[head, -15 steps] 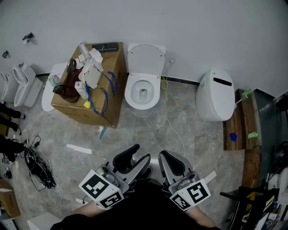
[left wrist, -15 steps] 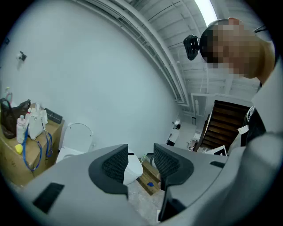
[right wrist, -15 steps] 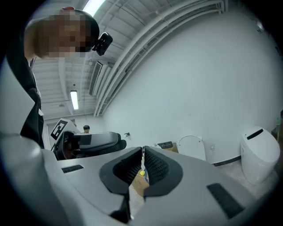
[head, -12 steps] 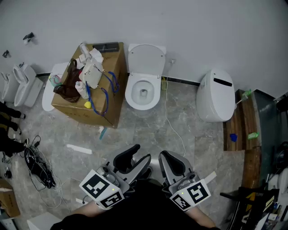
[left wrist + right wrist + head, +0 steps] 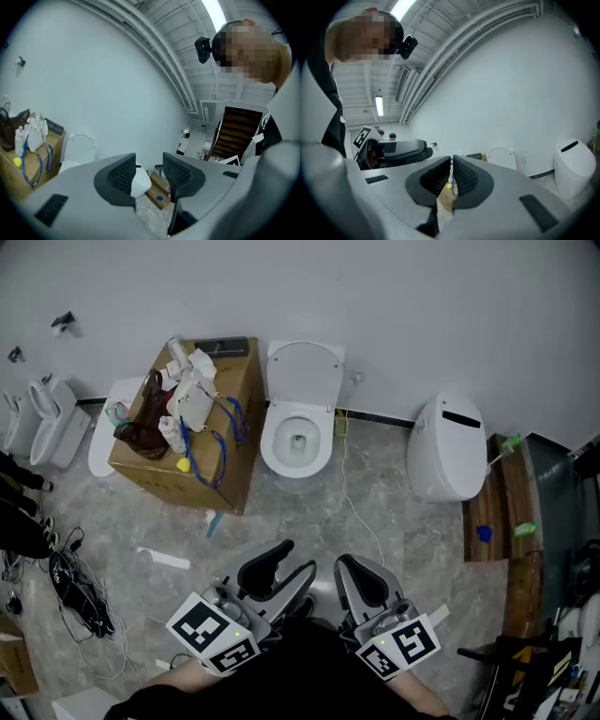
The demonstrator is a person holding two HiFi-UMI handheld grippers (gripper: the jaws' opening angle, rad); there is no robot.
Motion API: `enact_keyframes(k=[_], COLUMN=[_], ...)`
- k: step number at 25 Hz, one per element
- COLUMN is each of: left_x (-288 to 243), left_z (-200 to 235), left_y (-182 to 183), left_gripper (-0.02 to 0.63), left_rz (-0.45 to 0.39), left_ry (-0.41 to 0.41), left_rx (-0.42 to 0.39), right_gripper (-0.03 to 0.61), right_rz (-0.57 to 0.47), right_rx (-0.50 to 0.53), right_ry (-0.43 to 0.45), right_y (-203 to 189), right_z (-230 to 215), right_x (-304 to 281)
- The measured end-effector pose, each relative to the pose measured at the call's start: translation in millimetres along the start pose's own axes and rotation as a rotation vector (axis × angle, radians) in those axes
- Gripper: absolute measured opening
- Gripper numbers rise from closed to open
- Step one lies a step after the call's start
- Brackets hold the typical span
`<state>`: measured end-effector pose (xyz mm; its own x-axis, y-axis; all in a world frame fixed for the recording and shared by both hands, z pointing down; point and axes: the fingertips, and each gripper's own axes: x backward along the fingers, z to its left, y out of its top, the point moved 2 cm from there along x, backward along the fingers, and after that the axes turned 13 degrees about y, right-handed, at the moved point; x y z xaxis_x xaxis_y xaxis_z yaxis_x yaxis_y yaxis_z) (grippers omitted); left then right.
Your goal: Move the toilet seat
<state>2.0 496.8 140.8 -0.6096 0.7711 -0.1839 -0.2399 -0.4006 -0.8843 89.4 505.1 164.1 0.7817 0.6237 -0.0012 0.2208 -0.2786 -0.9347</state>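
Two grippers sit low in the head view, both close in to our body and pointing level toward the far wall. The left gripper (image 5: 292, 562) has its jaws apart with nothing between the pads. Through the gap its own view shows only distant floor and the closed toilet. The right gripper (image 5: 349, 568) has its jaws together and empty, pads meeting with nothing clamped between them. The two grippers lie just beside each other and do not touch. The toilet (image 5: 297, 444) stands against the wall, well apart from both grippers, across grey stone floor (image 5: 309, 512). Its seat (image 5: 304, 373) is tipped up against the wall, and the bowl is open. We cannot tell whether a separate ring lies down on the rim. A cardboard box (image 5: 230, 427) sits just beside the toilet on the left, with bottles, a bag and blue cord piled on top. The closed toilet (image 5: 448, 442) stands to the right. A thin cable (image 5: 361, 514) runs over the floor between the two toilets. Wooden planks (image 5: 487, 507) lie at the far right, and a tangle of dark leads (image 5: 80, 594) at the left.
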Motion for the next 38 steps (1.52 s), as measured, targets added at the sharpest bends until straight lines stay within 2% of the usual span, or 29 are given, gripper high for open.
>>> enact_keyframes(k=[3, 8, 15, 29, 38], left_x=[1.3, 2.8, -23.9, -99.8, -140.6], left_z=[-1.1, 3.9, 28.7, 143.0, 223.1], left_y=[4.9, 7.9, 15.0, 62.4, 48.5], left_gripper=[0.189, 0.189, 0.189, 0.189, 0.189], left_rz=[-0.017, -0.033, -0.008, 0.065, 0.156], left_ry=[0.004, 0.024, 0.005, -0.063, -0.060], left_rx=[-0.005, -0.004, 0.017, 0.049, -0.012], right_gripper=[0.046, 0.046, 0.046, 0.046, 0.046], right_rz=[-0.028, -0.012, 0.007, 0.044, 0.078], right_rx=[-0.004, -0.029, -0.047, -0.093, -0.127], right_ry=[-0.010, -0.020, -0.055, -0.157, -0.237], right_y=[6.8, 3.2, 3.8, 8.1, 2.8], right_z=[-2.7, -10.4, -36.5, -102.3, -129.1], right_x=[2.0, -2.7, -25.9, -144.2, -200.1])
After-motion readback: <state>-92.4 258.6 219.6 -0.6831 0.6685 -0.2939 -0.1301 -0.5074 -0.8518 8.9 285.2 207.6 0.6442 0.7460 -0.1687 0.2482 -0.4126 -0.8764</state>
